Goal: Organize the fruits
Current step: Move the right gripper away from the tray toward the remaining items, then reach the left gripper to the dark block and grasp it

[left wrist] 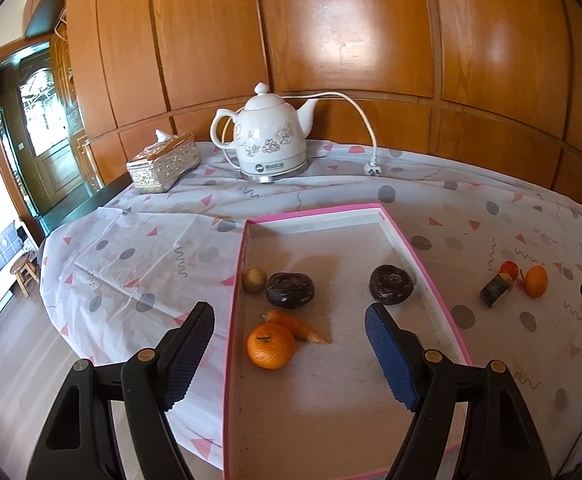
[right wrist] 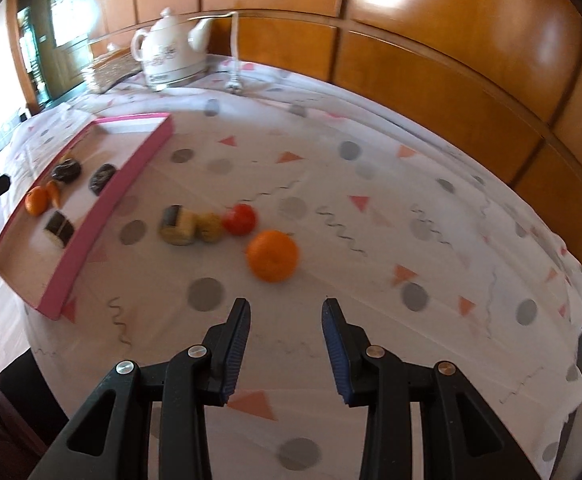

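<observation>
The orange (right wrist: pixel 272 256) on the cloth-covered tabletop (right wrist: pixel 371 184) lies just ahead of the right gripper (right wrist: pixel 286 308), whose jaws stand apart and empty, lined up roughly on either side of the fruit's width. It looks round, firm and fairly light, with a dimpled skin that should give the ribbed pads some bite; the likeliest trouble is rolling, so I would close across its widest middle, low enough that it cannot squirt upward. Just beyond it a small red tomato-like fruit (right wrist: pixel 240 219) touches a pale yellowish piece (right wrist: pixel 209 226), and beside that a dark-and-tan block (right wrist: pixel 176 225) sits near the pink tray (right wrist: pixel 131 178); these are motion-blurred and I cannot tell exactly what they are. The tomato-like fruit would likely be softer and want a gentler squeeze. The tray holds a second orange (left wrist: pixel 270 346) touching a carrot-like orange piece (left wrist: pixel 297 326), two dark round items (left wrist: pixel 290 289) and (left wrist: pixel 391 284), a small yellow-green fruit (left wrist: pixel 255 279), and, in the right wrist view, a dark block (right wrist: pixel 59 229). The left gripper (left wrist: pixel 289 318) hovers over the tray's near end with its jaws wide apart, holding nothing. Farther back stand a white electric kettle (left wrist: pixel 269 136) with its unplugged cord and a decorated tissue box (left wrist: pixel 163 162) against the wooden wall panelling.
</observation>
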The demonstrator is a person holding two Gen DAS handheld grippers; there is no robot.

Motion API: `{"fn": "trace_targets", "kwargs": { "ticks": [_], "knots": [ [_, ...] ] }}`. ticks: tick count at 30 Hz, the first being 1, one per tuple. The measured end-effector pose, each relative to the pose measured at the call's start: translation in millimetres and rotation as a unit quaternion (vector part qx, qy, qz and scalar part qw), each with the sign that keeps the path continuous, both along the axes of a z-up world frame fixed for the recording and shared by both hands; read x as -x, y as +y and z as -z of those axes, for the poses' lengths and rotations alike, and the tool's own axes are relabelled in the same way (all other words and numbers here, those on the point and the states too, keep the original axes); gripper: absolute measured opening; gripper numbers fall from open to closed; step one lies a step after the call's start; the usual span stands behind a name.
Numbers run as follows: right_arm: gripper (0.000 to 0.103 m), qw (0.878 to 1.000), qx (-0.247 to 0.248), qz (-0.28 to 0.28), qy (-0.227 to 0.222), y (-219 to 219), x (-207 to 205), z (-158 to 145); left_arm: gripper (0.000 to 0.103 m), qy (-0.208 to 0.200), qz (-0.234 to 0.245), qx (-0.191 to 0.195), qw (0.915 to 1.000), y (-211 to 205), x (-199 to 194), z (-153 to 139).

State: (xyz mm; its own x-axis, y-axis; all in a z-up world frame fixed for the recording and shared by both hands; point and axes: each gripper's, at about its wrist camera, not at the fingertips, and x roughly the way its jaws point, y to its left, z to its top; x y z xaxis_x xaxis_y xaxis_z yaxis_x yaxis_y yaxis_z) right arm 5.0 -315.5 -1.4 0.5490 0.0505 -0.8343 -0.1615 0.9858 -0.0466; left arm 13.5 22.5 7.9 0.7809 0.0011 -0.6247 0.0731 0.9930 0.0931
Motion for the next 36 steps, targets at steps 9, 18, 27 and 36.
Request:
{"fn": "trace_targets", "kwargs": {
  "ticks": [9, 18, 27, 36],
  "knots": [
    [0.037, 0.998, 0.021, 0.064, 0.012, -49.2, 0.6, 2.7, 0.078, 0.001, 0.027, -0.008, 0.9996, -17.1, -2.7, -2.0],
    [0.037, 0.980, 0.060, 0.181, 0.050, -119.2, -0.2, 17.7, 0.078, 0.007, 0.077, -0.014, 0.9969, -47.2, -5.9, -3.8],
    [0.037, 0.946, 0.011, 0.316, 0.067, -189.6, 10.9, 24.5, 0.078, 0.029, 0.177, -0.016, 0.9837, -96.4, -11.9, -4.0],
    [0.037, 0.922, -0.037, 0.380, 0.058, -222.9, 20.7, 20.7, 0.065, 0.079, 0.271, -0.023, 0.9590, -149.1, -38.0, 14.4]
  ]
}}
